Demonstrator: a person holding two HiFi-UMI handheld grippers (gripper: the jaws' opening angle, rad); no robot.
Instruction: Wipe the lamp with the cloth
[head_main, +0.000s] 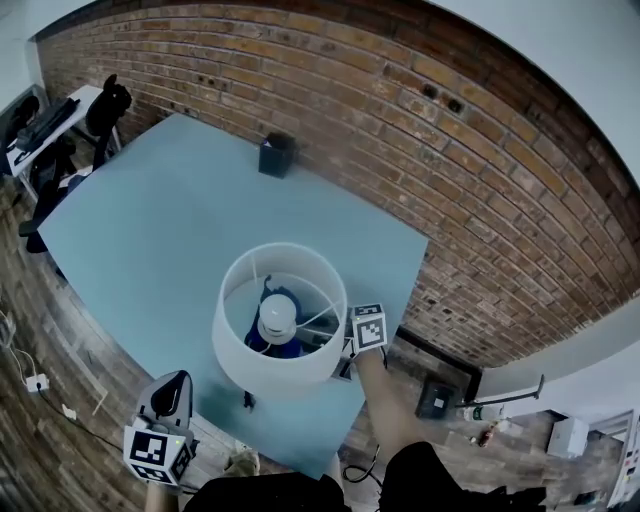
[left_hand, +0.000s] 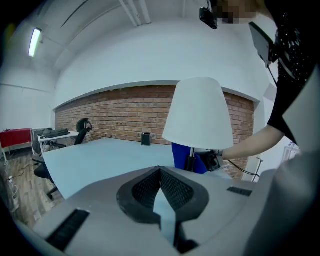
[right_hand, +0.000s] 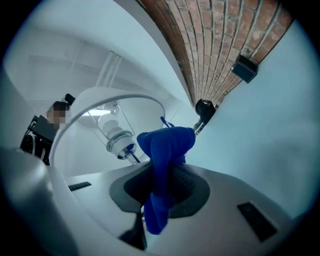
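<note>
The lamp stands near the front edge of the light blue table (head_main: 160, 240). Its white shade (head_main: 280, 315) is seen from above, with the bulb (head_main: 277, 318) inside. My right gripper (right_hand: 167, 172) is shut on a blue cloth (right_hand: 165, 147) and held under the shade beside the bulb (right_hand: 114, 134). In the head view only its marker cube (head_main: 368, 327) and a bit of the cloth (head_main: 285, 348) show. My left gripper (head_main: 176, 382) hangs off the table's front left corner, away from the lamp. Its tips (left_hand: 160, 171) meet with nothing between them. From there I see the shade (left_hand: 198, 112), the dark stem (left_hand: 190, 162) and the cloth (left_hand: 181, 155).
A small black box (head_main: 277, 155) stands at the table's far edge by the brick wall (head_main: 450, 170). An office chair (head_main: 108, 100) and a white desk (head_main: 50, 125) are at the far left. Cables and a socket strip (head_main: 35, 382) lie on the wooden floor.
</note>
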